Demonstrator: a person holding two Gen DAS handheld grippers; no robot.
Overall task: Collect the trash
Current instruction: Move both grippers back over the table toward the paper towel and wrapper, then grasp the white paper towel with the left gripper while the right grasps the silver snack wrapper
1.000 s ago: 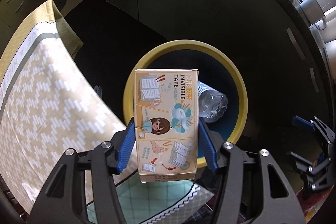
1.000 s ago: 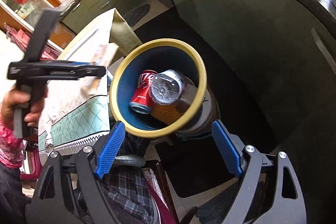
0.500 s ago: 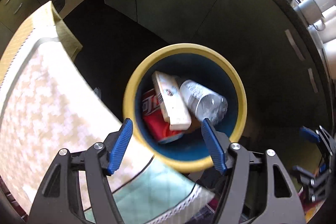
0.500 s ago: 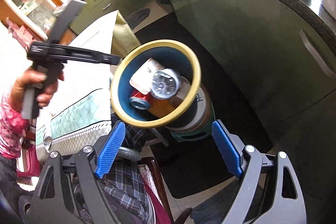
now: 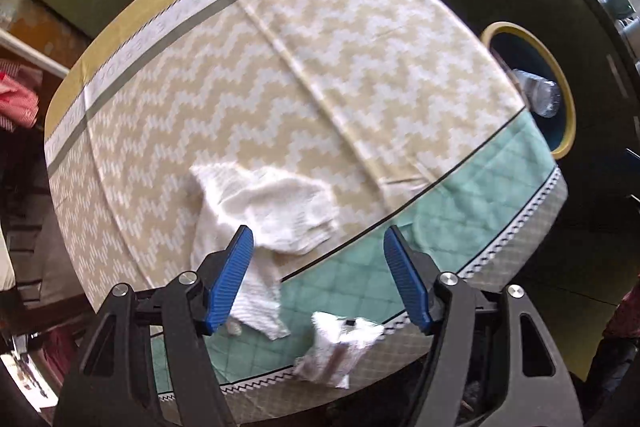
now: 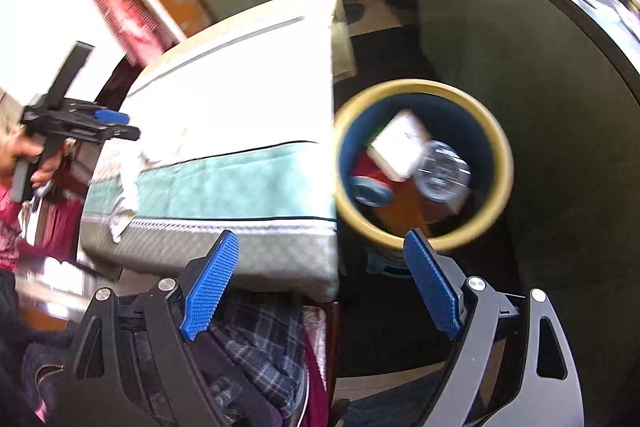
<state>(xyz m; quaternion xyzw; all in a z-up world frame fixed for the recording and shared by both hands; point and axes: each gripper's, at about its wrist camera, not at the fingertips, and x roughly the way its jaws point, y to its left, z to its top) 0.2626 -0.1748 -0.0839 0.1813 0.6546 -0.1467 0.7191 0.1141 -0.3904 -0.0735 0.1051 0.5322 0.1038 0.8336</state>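
1. Left gripper (image 5: 318,277): jaws spread wide, nothing between them. It hangs above the near part of the table (image 5: 516,239), over the tablecloth's green border.
2. White crumpled tissue (image 5: 276,211) lies on the beige zigzag cloth, reaching onto the green border; its near end runs behind the left blue pad (image 5: 230,281). Contact cannot be told.
3. Crumpled white wrapper (image 5: 338,351) lies at the near table edge, below and between the two pads, apart from the tissue.
4. Trash bin (image 5: 560,75), yellow rim and blue inside, stands off the table's far right corner; a clear plastic bottle (image 5: 538,93) shows inside.
5. Right gripper (image 6: 316,287): jaws spread, empty, held off the table's near corner, over plaid fabric (image 6: 256,347).
6. Right wrist view, blurred: bin (image 6: 502,151) holds a box (image 6: 400,143), the bottle (image 6: 442,171) and a red can (image 6: 370,183), the box leaning on the other two.
7. Left gripper (image 6: 120,125) appears in the same view at far left, over the table's left side, gripped by a hand (image 6: 24,159).
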